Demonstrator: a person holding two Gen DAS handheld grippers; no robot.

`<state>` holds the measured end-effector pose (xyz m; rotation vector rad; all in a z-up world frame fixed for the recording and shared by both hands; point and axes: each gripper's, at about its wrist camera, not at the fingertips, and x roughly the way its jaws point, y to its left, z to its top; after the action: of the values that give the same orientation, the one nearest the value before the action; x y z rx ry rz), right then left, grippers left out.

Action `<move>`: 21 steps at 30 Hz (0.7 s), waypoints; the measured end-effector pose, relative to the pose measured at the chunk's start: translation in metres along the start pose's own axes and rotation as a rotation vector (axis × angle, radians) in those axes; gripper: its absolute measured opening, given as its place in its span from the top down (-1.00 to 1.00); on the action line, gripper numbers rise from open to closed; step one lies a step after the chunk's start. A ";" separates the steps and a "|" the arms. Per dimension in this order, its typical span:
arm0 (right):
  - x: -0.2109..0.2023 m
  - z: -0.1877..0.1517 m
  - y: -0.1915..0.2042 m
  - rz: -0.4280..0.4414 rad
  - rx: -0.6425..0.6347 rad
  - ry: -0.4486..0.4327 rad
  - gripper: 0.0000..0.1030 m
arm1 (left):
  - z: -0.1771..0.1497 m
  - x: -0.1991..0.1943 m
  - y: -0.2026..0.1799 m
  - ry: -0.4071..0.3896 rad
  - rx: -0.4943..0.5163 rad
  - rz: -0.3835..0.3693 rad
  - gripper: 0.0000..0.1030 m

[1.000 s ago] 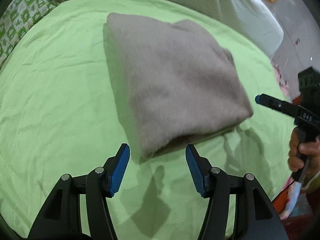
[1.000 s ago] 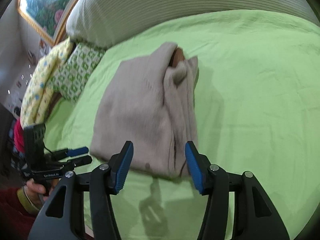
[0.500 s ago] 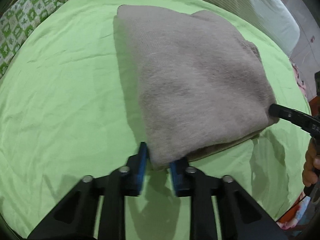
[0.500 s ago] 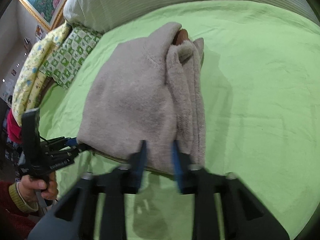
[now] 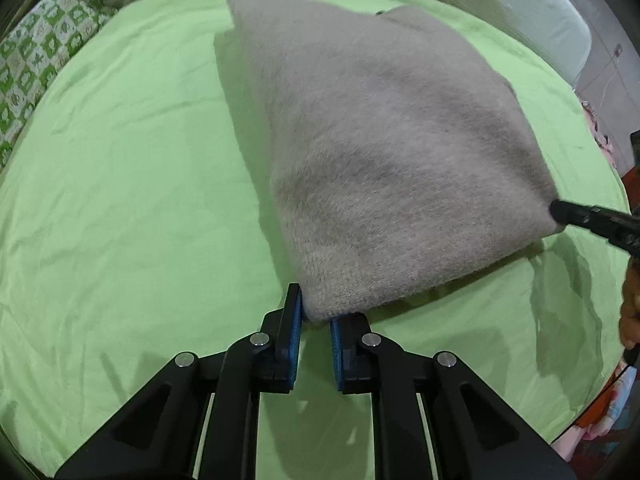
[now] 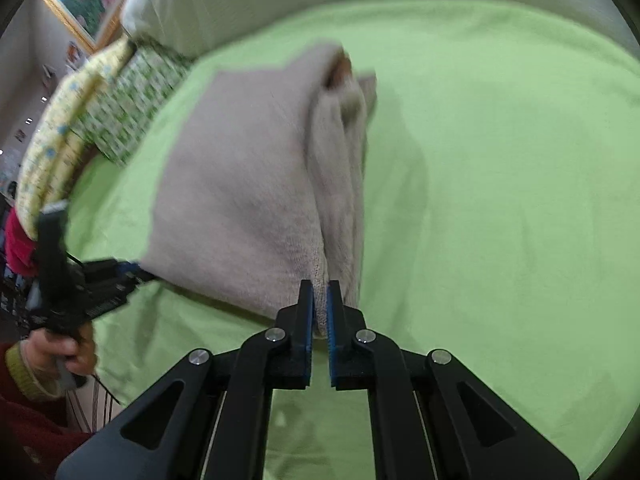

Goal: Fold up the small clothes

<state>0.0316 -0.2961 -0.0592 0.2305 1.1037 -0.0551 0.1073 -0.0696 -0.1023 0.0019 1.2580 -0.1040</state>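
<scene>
Left wrist view shows one folded grey sweater (image 5: 384, 152) lying on one green bedsheet (image 5: 120, 200), the left gripper (image 5: 315, 312) having just closed on its near corner. Right gripper (image 6: 320, 300) pinches the other near corner, its pads clamped on knit. One hand (image 6: 60, 350) shows, blurred.

Black linked claw (image 5: 316, 314) arms with silver rivets, blue ribbed pads (image 6: 307, 316); dark red sleeve (image 6: 24, 428), yellow-green cuff.

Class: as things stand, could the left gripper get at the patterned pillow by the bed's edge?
Probably not yet: the left gripper is shut on the grey sweater, so it must let go first. The green sheet towards the patterned pillow lies bare.
</scene>
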 end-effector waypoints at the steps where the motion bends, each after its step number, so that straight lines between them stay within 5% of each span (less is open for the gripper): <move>1: 0.004 -0.001 0.000 -0.003 0.015 0.006 0.87 | 0.000 -0.001 0.000 0.004 0.000 -0.005 0.75; 6: -0.014 0.009 0.002 0.055 0.056 -0.017 0.77 | -0.001 -0.015 0.006 0.042 0.000 -0.040 0.58; 11: -0.043 0.034 0.001 0.077 0.081 -0.113 0.77 | 0.005 -0.056 0.005 -0.031 -0.004 -0.098 0.22; 21: -0.011 0.132 0.008 0.092 0.155 -0.165 0.76 | 0.065 -0.059 -0.009 -0.099 -0.086 -0.150 0.09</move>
<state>0.1435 -0.3172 0.0089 0.4090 0.9236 -0.0764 0.1506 -0.0778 -0.0257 -0.1700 1.1617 -0.1773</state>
